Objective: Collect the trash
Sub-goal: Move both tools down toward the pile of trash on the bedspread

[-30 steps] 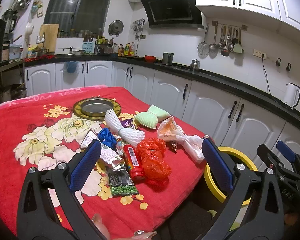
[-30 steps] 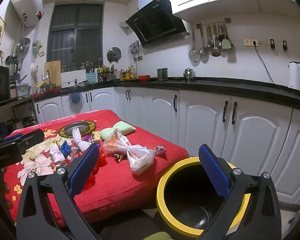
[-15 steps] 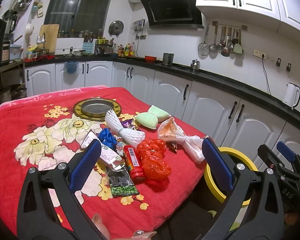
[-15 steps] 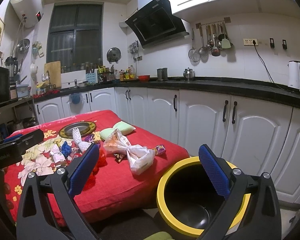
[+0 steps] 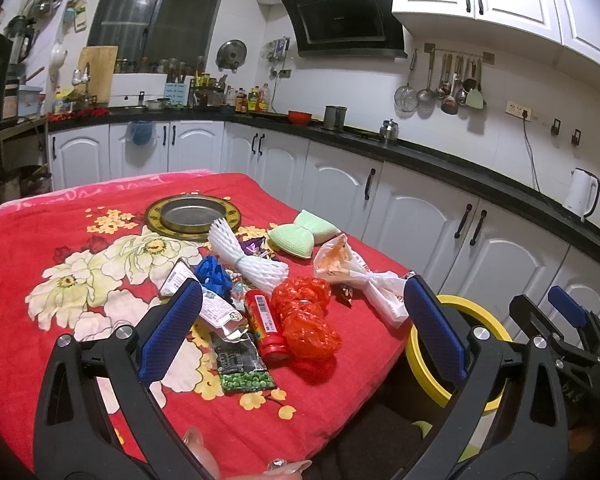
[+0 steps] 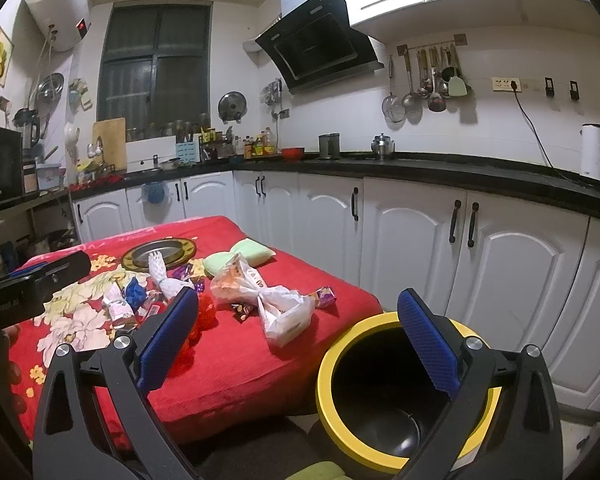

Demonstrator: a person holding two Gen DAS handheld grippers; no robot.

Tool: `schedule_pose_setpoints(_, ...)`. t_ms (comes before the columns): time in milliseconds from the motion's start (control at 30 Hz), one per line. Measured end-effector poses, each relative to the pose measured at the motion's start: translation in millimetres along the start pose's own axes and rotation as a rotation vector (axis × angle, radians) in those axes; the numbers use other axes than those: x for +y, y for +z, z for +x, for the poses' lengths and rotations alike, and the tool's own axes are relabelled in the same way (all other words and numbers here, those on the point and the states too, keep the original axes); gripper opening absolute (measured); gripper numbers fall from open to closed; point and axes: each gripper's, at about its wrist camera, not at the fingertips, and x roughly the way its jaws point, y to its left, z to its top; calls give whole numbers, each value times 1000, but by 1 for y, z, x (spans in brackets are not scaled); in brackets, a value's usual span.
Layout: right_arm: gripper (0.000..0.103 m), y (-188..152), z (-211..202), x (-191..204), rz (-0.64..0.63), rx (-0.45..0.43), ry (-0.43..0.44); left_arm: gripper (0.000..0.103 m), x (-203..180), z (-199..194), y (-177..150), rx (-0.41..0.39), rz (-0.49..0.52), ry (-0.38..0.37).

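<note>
Trash lies in a heap on the red flowered tablecloth (image 5: 60, 240): a crumpled orange-red plastic bag (image 5: 304, 316), a red tube (image 5: 266, 326), a white foam net (image 5: 246, 258), a white printed plastic bag (image 5: 360, 276) (image 6: 266, 300), a blue wrapper (image 5: 212, 274), a silver packet (image 5: 216, 312) and a green pea packet (image 5: 244, 368). A yellow-rimmed black bin (image 6: 384, 396) (image 5: 452, 344) stands on the floor at the table's right edge. My left gripper (image 5: 300, 328) is open above the near table edge, nothing between its fingers. My right gripper (image 6: 296, 344) is open over the bin's near side.
A round metal tray (image 5: 192, 216) and two green sponges (image 5: 300, 232) sit further back on the table. White cabinets (image 6: 412, 248) with a black countertop run behind and to the right. A white kettle (image 6: 596, 152) stands on the counter. A fingertip (image 5: 198, 448) shows at the bottom edge.
</note>
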Motion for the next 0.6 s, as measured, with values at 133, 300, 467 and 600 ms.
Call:
schedule_pose_setpoints(133,97,0,-1,2,-3,12,13,93,11,4,0,1,-18,2)
schedule_pose_setpoints(300,97,3,7,12,-24,48,61,93,22,7,3,0,-35,26)
schedule_pose_setpoints(467,97,6,16,33,-79,73,127,93,41,10,9,8,-78,79)
schedule_pose_setpoints(600,97,9,27,50,-113,103,193,93,60,13,13,14,-118,106)
